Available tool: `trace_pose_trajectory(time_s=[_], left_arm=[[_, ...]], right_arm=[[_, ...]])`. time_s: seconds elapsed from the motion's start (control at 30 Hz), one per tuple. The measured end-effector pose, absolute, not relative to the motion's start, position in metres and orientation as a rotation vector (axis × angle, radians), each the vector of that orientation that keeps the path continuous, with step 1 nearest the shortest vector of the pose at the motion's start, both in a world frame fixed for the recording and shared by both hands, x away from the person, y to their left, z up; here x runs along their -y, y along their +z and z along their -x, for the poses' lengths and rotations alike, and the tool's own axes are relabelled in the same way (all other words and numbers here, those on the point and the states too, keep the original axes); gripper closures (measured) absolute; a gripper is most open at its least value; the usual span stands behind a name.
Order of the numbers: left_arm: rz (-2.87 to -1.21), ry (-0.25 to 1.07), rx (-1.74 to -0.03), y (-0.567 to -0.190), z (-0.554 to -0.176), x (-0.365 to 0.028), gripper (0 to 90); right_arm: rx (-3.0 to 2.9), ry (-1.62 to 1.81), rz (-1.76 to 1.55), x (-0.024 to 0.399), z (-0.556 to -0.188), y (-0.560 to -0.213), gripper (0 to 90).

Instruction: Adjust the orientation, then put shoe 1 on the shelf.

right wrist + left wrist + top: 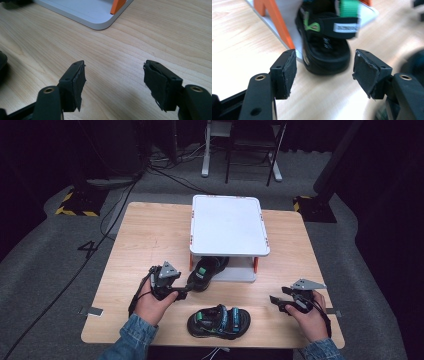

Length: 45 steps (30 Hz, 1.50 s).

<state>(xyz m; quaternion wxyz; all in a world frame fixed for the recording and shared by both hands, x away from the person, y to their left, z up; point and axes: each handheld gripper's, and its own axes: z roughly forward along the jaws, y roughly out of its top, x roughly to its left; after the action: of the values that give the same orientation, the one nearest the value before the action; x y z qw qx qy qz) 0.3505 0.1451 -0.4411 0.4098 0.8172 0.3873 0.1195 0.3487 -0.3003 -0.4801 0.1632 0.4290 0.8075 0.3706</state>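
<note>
black sandal (pixel 205 272) with a green strap sits half under the white two-tier rack (pixel 228 223), heel end sticking out toward the person, long axis running front-to-back with a slight lean to the left. in the left gripper view it's a chunky rubbery sole (pixel 325 53), a black strap with a white label, and a green webbing tab above. the left gripper (pixel 182 292) is right at that heel — jaws spread wide, the heel just ahead of the gap, pads bare. the second sandal (pixel 219 321) lies sideways near the front edge, long axis left-to-right, teal and green accents. the rack has a smooth white top and orange legs on a pale wood-grain table (pixel 150 235). the right gripper (pixel 278 302) hovers over bare wood — jaws wide apart, holding nothing.
</note>
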Motion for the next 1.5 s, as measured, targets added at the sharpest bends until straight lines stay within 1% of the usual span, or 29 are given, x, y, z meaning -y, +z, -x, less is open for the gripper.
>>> trace_pose_trajectory(time_s=[0.03, 0.1, 0.17, 0.23, 0.33, 0.57, 0.63, 0.73, 0.8, 0.87, 0.97, 1.17, 1.37, 1.5], left_arm=[[-2.096, 0.284, -0.953, -0.439, -0.348, -0.149, 35.9], [-2.121, 0.249, -0.938, -0.438, -0.346, -0.152, 36.9], [-2.134, 0.183, -0.916, -0.438, -0.346, -0.154, 42.1], [-2.148, 0.130, -0.893, -0.441, -0.346, -0.153, 49.4], [-2.194, 0.133, -0.870, -0.447, -0.346, -0.149, 57.2], [-2.226, 0.130, -0.846, -0.462, -0.354, -0.141, 64.1], [-2.238, 0.137, -0.817, -0.467, -0.358, -0.137, 65.9], [-2.247, 0.161, -0.771, -0.472, -0.365, -0.131, 65.6], [-2.232, 0.139, -0.760, -0.471, -0.367, -0.129, 67.4], [-2.224, 0.113, -0.747, -0.471, -0.369, -0.127, 67.2], [-2.207, 0.079, -0.722, -0.471, -0.373, -0.121, 65.6], [-2.198, 0.045, -0.635, -0.474, -0.378, -0.094, 63.0], [-2.164, 0.009, -0.601, -0.479, -0.387, -0.073, 60.4], [-2.176, 0.012, -0.563, -0.479, -0.388, -0.062, 57.3]], right_arm=[[-2.304, 1.058, -1.223, 0.300, -0.349, -0.480, 34.5], [-2.305, 1.058, -1.221, 0.299, -0.350, -0.480, 34.4], [-2.308, 1.058, -1.216, 0.298, -0.350, -0.480, 34.5], [-2.311, 1.059, -1.211, 0.296, -0.351, -0.480, 34.5], [-2.318, 1.060, -1.206, 0.295, -0.352, -0.481, 34.4], [-2.326, 1.055, -1.205, 0.293, -0.353, -0.482, 34.4], [-2.328, 1.055, -1.203, 0.293, -0.353, -0.483, 34.4], [-2.324, 1.055, -1.210, 0.294, -0.351, -0.483, 34.4], [-2.319, 1.053, -1.218, 0.296, -0.349, -0.483, 34.4], [-2.315, 1.048, -1.220, 0.298, -0.347, -0.483, 34.3], [-2.307, 1.035, -1.240, 0.303, -0.343, -0.484, 34.3], [-2.276, 1.028, -1.279, 0.312, -0.333, -0.484, 34.3], [-2.260, 1.013, -1.304, 0.319, -0.325, -0.486, 34.3], [-2.247, 1.008, -1.319, 0.325, -0.320, -0.486, 34.3]])
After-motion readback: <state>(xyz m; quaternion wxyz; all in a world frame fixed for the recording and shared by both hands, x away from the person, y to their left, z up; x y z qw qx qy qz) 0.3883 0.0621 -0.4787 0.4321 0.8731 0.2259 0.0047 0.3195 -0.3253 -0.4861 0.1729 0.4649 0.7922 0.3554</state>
